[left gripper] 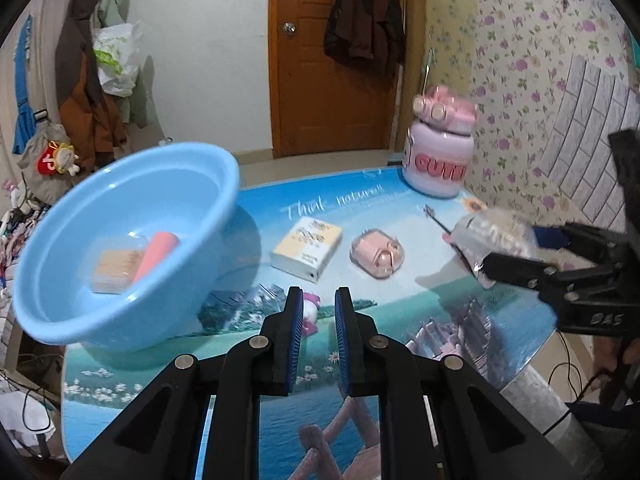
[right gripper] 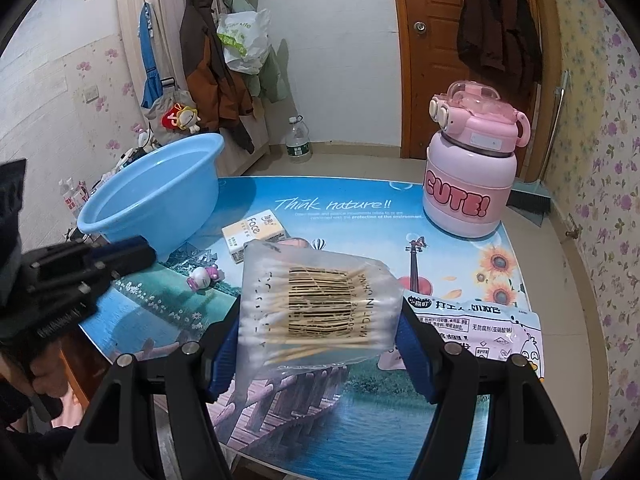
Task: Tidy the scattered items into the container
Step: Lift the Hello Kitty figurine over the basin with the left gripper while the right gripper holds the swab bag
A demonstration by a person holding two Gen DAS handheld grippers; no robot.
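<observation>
- Now right tongs point(right gripper: 320, 344) hold a swab pack point(right gripper: 320, 304) above the worktop point(right gripper: 360, 208).
- Left tongs point(left gripper: 318, 336) narrow, empty.
- Best carry it level over the basin point(right gripper: 160, 192) before letting go.

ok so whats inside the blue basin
In the basin: a clear pack of cotton swabs with a pink tube lying partly over it. Whatever lies under them is hidden, as is the floor behind the near rim.

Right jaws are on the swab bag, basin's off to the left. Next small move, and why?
Probably carry the cotton swab bag left and over the blue basin, then release. The right gripper holds it clear above the table, and the basin already holds other items, so its open rim is the drop target.
</observation>
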